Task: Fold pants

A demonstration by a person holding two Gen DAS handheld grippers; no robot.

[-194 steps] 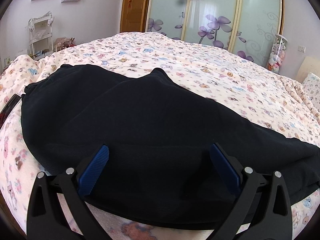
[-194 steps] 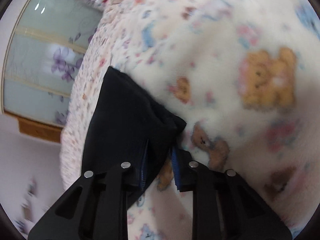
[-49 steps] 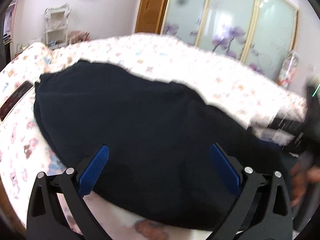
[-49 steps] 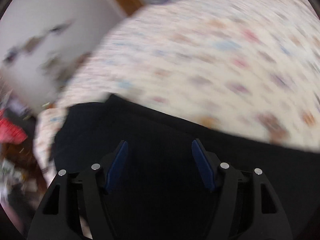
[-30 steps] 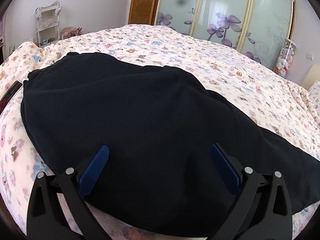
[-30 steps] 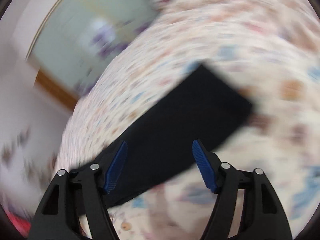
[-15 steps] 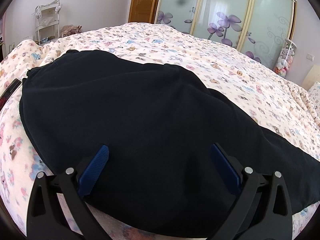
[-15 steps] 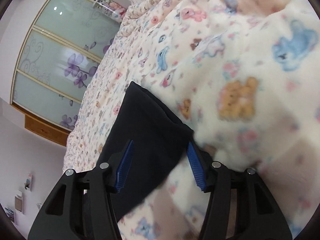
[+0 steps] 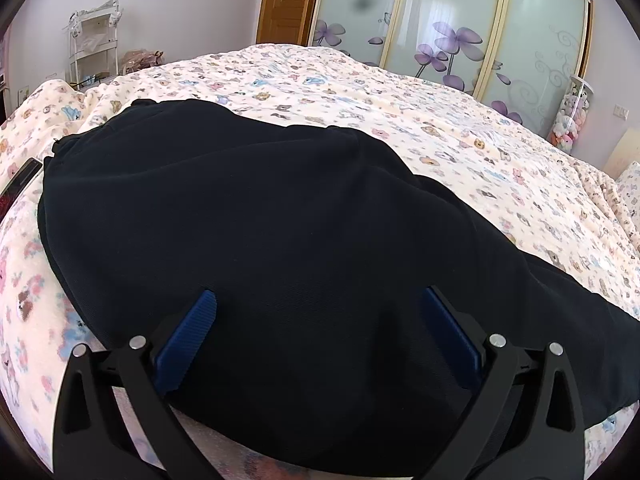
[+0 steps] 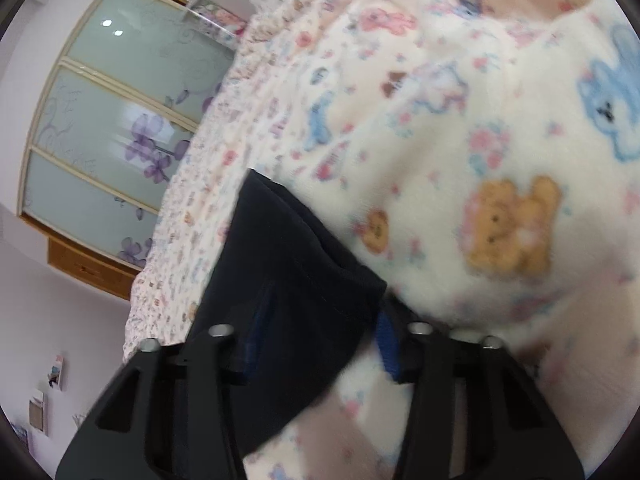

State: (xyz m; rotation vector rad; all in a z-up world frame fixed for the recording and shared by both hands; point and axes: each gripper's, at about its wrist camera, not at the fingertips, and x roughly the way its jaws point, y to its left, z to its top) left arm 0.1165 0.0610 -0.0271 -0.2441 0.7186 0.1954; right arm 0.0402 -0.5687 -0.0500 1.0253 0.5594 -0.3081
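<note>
Black pants (image 9: 280,240) lie spread across the bed, waist end toward the left, legs running off to the right. My left gripper (image 9: 320,312) is open, its blue pads on either side of the near edge of the pants. In the right wrist view the leg end of the pants (image 10: 296,264) lies on the blanket. My right gripper (image 10: 324,328) is open around the hem corner, jaws partly closed in. The left pad is partly hidden behind the cloth.
The bed is covered by a cream blanket with a bear print (image 9: 460,152). A dark flat object (image 9: 18,188) lies at the bed's left edge. Sliding wardrobe doors with purple flowers (image 9: 440,28) and a white shelf rack (image 9: 94,48) stand behind.
My right gripper swung from the waist area back to the leg hem, came down over it and narrowed its jaws around the corner. The left gripper stayed nearly still and open.
</note>
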